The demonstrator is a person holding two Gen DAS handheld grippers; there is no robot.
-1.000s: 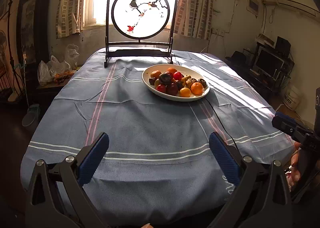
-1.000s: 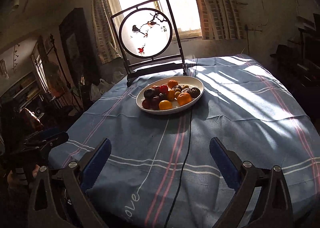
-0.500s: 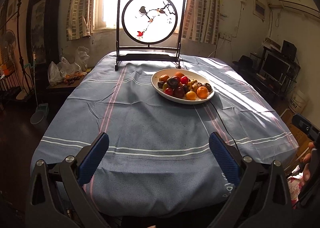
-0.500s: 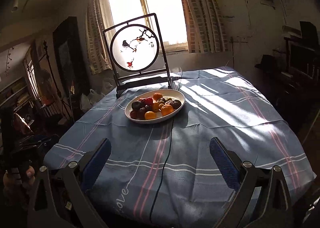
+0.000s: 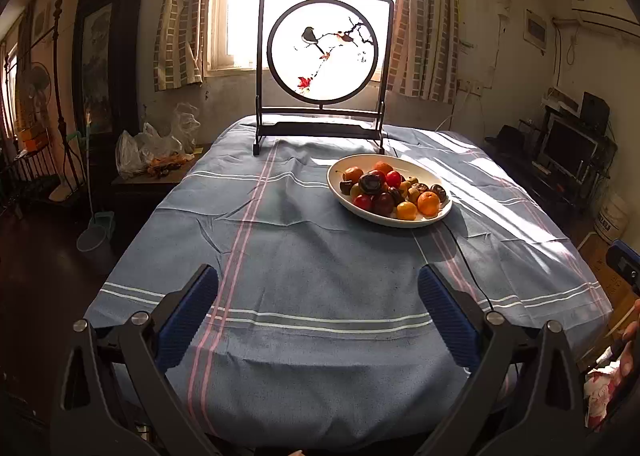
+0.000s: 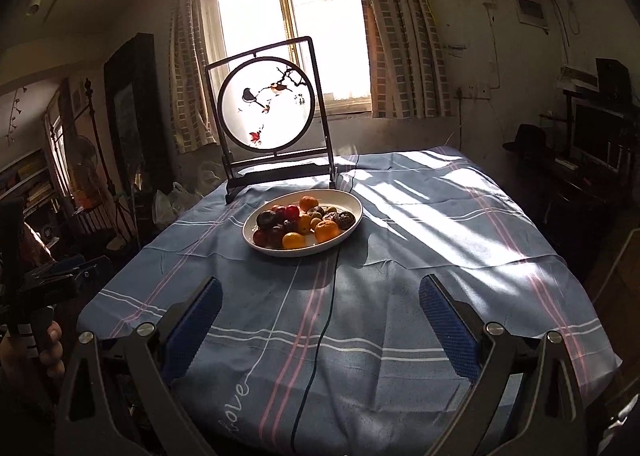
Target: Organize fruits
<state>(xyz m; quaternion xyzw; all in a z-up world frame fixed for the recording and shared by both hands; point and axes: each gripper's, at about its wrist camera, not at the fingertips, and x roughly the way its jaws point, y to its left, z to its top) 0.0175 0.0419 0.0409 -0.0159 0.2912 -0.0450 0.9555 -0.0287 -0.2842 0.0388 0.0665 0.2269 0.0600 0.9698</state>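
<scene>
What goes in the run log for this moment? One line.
stage: start | left tongs: open, empty | right tongs: open, empty | fruit: all on plate | cloth: no fruit

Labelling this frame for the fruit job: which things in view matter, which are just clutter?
Job:
fruit piled in the white dish
left gripper, open
right gripper, open

Clutter:
bird screen
black cable
striped tablecloth
plastic bags on the side table
</scene>
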